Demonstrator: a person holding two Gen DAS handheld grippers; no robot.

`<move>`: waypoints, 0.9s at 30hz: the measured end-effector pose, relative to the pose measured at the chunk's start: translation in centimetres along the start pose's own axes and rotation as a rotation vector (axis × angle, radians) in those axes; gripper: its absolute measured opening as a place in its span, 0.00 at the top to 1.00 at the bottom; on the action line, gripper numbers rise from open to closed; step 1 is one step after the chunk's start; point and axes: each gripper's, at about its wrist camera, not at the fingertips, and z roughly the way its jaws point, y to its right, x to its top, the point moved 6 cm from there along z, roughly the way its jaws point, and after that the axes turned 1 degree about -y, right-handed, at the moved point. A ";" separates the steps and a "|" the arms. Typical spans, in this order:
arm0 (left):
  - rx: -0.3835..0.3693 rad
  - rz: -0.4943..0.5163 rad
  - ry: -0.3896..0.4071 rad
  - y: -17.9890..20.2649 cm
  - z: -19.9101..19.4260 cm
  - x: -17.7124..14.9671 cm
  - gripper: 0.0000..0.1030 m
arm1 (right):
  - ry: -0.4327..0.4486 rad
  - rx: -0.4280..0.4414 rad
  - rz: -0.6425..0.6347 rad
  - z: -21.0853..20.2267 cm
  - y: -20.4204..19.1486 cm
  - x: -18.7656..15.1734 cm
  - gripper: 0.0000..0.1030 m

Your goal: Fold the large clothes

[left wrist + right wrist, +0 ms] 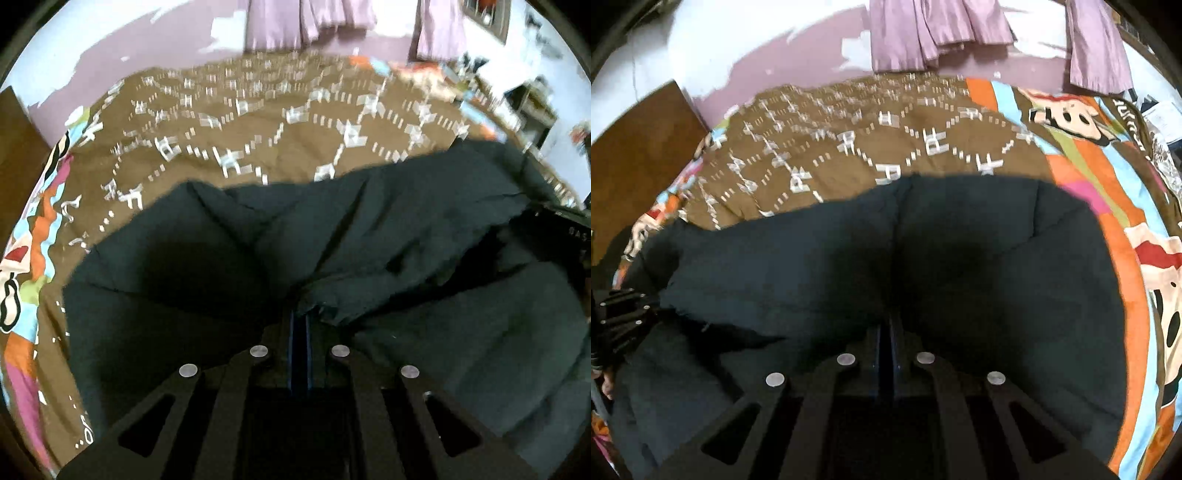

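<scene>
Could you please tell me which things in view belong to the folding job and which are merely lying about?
Job:
- dark garment
- left hand-held gripper, shut on it
- right hand-held gripper, shut on it

Lying about:
- brown patterned bedspread
- colourful cartoon sheet
- purple curtains

Little lettering can be read. In the left wrist view, pale letters "DAS" point(577, 232) stand on a dark object at the 3 o'clock edge. In the right wrist view, white lettering point(1131, 123) runs along the colourful sheet point(1123, 236) near 2 o'clock, too blurred to make out.
</scene>
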 end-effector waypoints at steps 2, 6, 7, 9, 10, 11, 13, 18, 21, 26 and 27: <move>-0.058 -0.021 0.064 -0.9 -1.8 0.2 0.92 | 0.055 0.052 0.012 -1.9 0.1 0.4 0.89; -0.137 -0.096 0.208 -1.9 -5.5 1.9 0.89 | 0.189 0.133 0.046 -6.1 -0.2 2.3 0.74; -0.152 -0.115 0.245 -2.0 -6.2 2.7 0.88 | 0.229 0.143 0.053 -7.0 -0.5 3.2 0.69; -0.191 -0.167 0.317 -2.2 -7.5 4.8 0.84 | 0.271 0.149 0.075 -7.7 -1.1 4.8 0.68; -0.208 -0.185 0.331 -2.0 -7.7 6.0 0.83 | 0.268 0.160 0.085 -7.6 -1.6 5.4 0.68; -0.220 -0.200 0.323 -1.9 -7.3 7.2 0.83 | 0.252 0.171 0.090 -7.0 -2.2 6.1 0.68; -0.242 -0.204 0.280 -1.3 -6.3 8.5 0.83 | 0.181 0.204 0.075 -4.8 -4.0 7.0 0.73; -0.323 -0.084 0.029 1.8 -1.1 7.6 0.93 | -0.099 0.235 0.044 1.5 -6.5 4.5 0.87; -0.328 0.002 -0.133 3.1 1.9 4.7 0.99 | -0.178 0.202 -0.018 3.1 -6.6 2.5 0.89; -0.317 -0.042 -0.269 2.5 4.6 3.8 0.99 | -0.318 0.153 -0.045 5.4 -5.7 1.1 0.98; -0.302 -0.037 -0.286 2.5 5.0 3.9 0.99 | -0.341 0.124 -0.073 6.0 -5.9 0.9 0.98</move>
